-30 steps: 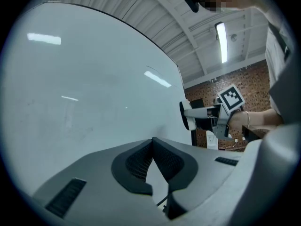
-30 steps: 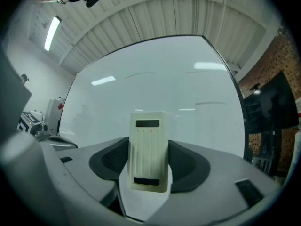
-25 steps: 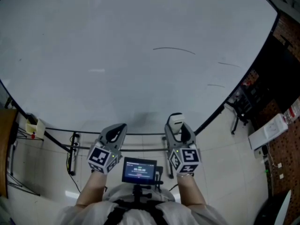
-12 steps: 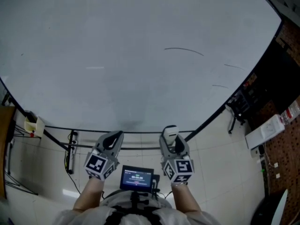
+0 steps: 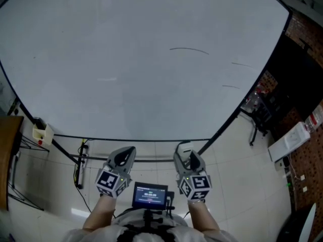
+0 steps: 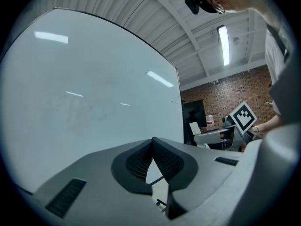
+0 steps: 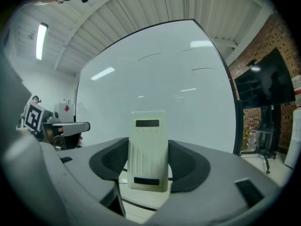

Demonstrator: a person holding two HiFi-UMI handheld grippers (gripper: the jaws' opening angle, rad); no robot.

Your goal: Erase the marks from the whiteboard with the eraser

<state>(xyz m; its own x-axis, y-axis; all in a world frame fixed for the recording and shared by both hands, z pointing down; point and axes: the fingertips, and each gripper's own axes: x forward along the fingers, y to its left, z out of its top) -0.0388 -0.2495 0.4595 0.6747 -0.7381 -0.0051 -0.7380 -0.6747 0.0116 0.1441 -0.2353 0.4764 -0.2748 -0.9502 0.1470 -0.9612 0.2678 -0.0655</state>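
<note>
A large whiteboard (image 5: 126,59) fills most of the head view and stands ahead of both grippers. It carries a long curved black mark (image 5: 189,49) and two short strokes (image 5: 241,64) near its right side; these marks (image 7: 149,56) also show in the right gripper view. My right gripper (image 5: 184,152) is shut on a cream-white eraser (image 7: 149,149), held upright between the jaws, below the board's lower edge and apart from it. My left gripper (image 5: 123,155) is shut, its fingertips touching with nothing between them, also below the board.
The board's black stand legs (image 5: 65,150) cross the tiled floor under it. A small yellow-white box (image 5: 41,132) sits at the left. Dark chairs and equipment (image 5: 262,107) stand at the right by a brick wall. A small screen (image 5: 150,194) hangs at the person's chest.
Both grippers have dropped slightly lower and farther back from the board's lower edge. The view has shifted a little, so the marks sit higher in the frame.
</note>
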